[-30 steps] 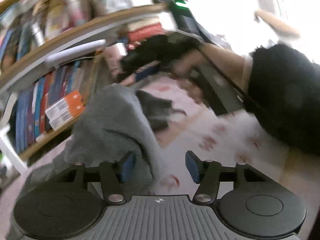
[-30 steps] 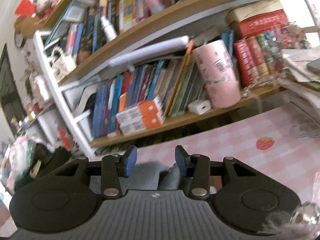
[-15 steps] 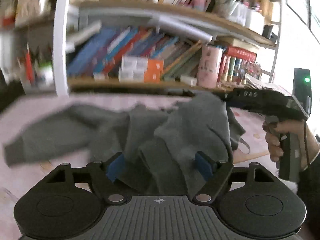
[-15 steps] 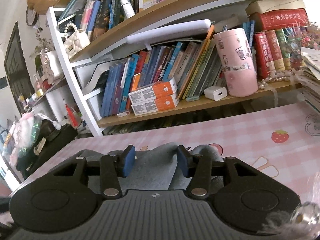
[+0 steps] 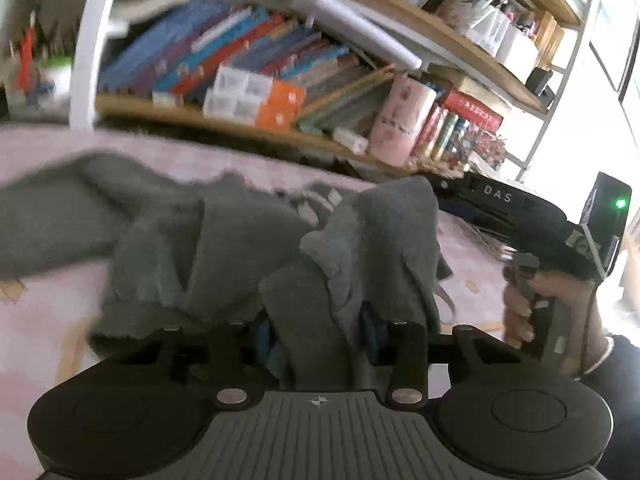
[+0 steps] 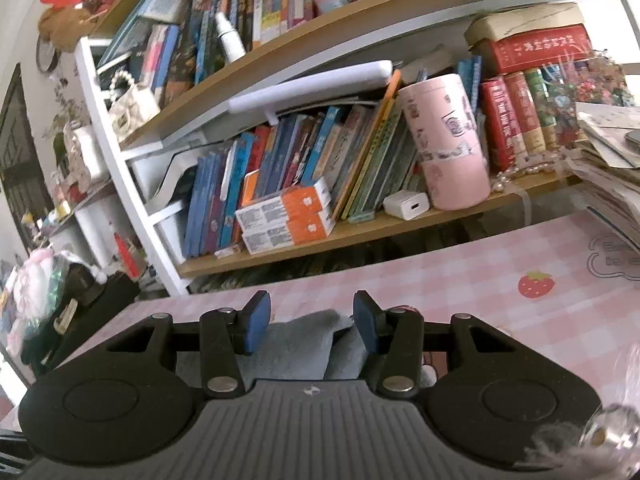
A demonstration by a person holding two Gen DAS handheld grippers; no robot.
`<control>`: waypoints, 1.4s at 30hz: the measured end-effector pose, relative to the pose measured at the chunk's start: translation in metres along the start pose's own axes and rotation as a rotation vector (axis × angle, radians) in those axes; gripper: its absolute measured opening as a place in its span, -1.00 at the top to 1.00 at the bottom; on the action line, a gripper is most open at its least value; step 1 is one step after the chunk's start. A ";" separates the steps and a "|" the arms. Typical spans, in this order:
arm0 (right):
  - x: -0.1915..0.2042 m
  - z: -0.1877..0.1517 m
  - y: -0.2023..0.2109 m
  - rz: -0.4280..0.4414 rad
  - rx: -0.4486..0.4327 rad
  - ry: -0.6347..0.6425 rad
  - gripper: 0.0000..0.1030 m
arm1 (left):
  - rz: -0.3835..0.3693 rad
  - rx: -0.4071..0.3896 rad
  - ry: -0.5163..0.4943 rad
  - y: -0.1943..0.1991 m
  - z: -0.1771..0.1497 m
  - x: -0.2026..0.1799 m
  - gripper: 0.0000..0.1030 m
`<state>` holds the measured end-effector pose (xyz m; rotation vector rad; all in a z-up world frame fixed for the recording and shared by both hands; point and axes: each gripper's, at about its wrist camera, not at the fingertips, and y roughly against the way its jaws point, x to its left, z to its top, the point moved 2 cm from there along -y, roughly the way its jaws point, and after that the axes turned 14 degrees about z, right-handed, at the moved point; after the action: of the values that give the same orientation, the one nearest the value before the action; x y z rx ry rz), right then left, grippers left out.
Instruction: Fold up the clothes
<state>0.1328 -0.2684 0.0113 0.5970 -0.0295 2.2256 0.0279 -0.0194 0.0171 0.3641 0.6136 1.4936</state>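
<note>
A grey fleece garment (image 5: 224, 240) lies crumpled on the pink checked tablecloth (image 5: 48, 320). In the left wrist view a bunched fold of it rises between my left gripper's (image 5: 316, 336) blue pads, which stand apart with cloth partly hiding them. My right gripper (image 5: 532, 220) shows at the right of that view, held by a hand, level with the garment's raised right edge. In the right wrist view my right gripper (image 6: 307, 322) is open, with grey cloth (image 6: 298, 340) lying between and under its pads.
A wooden bookshelf (image 6: 360, 228) full of books stands along the table's far edge, with a pink tumbler (image 6: 448, 140), orange boxes (image 6: 288, 216) and a white charger (image 6: 406, 205). Stacked papers (image 6: 608, 176) sit at the right. A black device with a green light (image 5: 612, 208) stands behind.
My left gripper swung round to face the shelf and moved down into the garment; a fold now sits between its pads. My right gripper lowered slightly over the cloth edge.
</note>
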 end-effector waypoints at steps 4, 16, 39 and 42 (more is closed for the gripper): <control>-0.002 0.002 0.003 -0.003 -0.016 -0.011 0.15 | 0.039 -0.017 0.026 -0.001 0.007 0.006 0.18; -0.005 0.005 0.005 -0.013 -0.031 -0.020 0.15 | 0.021 -0.073 0.005 0.004 0.009 0.001 0.37; 0.019 0.030 0.040 0.144 -0.113 -0.011 0.15 | -0.128 -0.150 -0.323 0.073 -0.024 0.001 -0.35; 0.046 0.028 0.059 0.203 -0.119 0.037 0.14 | -0.062 -0.159 -0.211 0.069 -0.013 0.032 -0.34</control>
<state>0.0758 -0.2812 0.0657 0.5068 -0.2108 2.4110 -0.0366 0.0145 0.0425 0.3701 0.3335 1.4127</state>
